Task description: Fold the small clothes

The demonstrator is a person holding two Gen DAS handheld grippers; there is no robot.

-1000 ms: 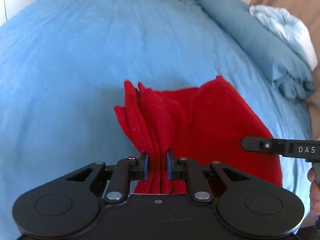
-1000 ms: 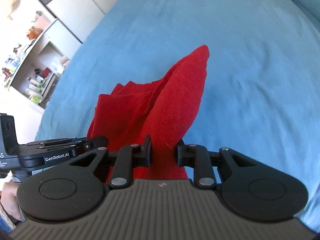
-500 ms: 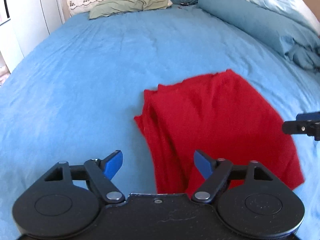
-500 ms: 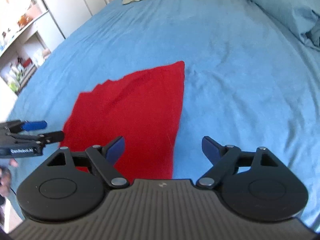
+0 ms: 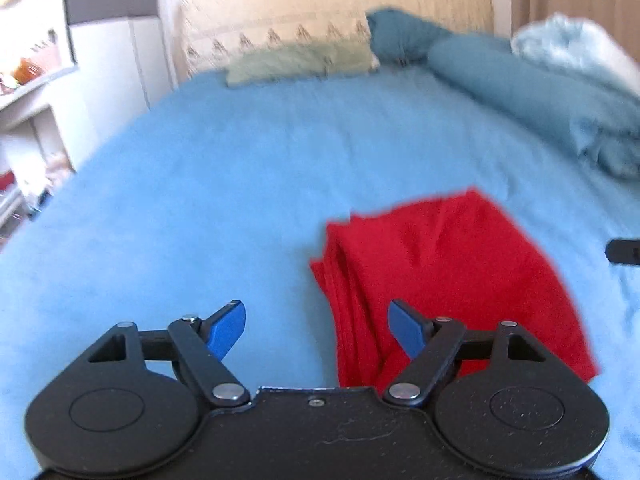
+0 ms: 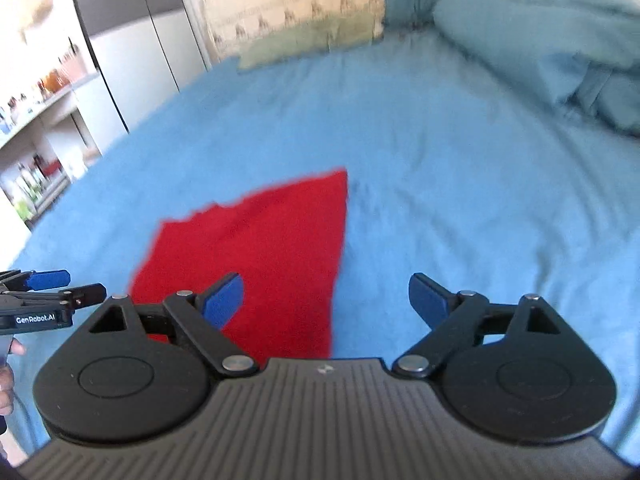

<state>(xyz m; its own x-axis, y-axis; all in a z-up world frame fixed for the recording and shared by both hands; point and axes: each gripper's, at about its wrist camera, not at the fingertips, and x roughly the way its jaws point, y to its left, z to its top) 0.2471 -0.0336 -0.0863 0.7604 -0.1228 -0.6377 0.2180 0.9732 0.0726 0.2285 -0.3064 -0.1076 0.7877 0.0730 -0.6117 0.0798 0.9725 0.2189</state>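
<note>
A folded red cloth (image 5: 452, 276) lies flat on the blue bedsheet (image 5: 224, 184), with stacked layers showing along its left edge. My left gripper (image 5: 318, 326) is open and empty, raised over the cloth's near left corner. In the right wrist view the red cloth (image 6: 264, 252) lies ahead and to the left. My right gripper (image 6: 326, 300) is open and empty above the cloth's near right edge. The left gripper also shows at that view's left edge (image 6: 44, 292), open.
Pillows (image 5: 304, 60) and a rolled teal duvet (image 5: 532, 96) lie at the head and right side of the bed. A white wardrobe (image 6: 132, 52) and cluttered shelves (image 6: 36, 160) stand to the left. A headboard wall is behind.
Both grippers were shut on the red cloth a second ago; they opened, let it drop flat onto the bed, and have since lifted and pulled back.
</note>
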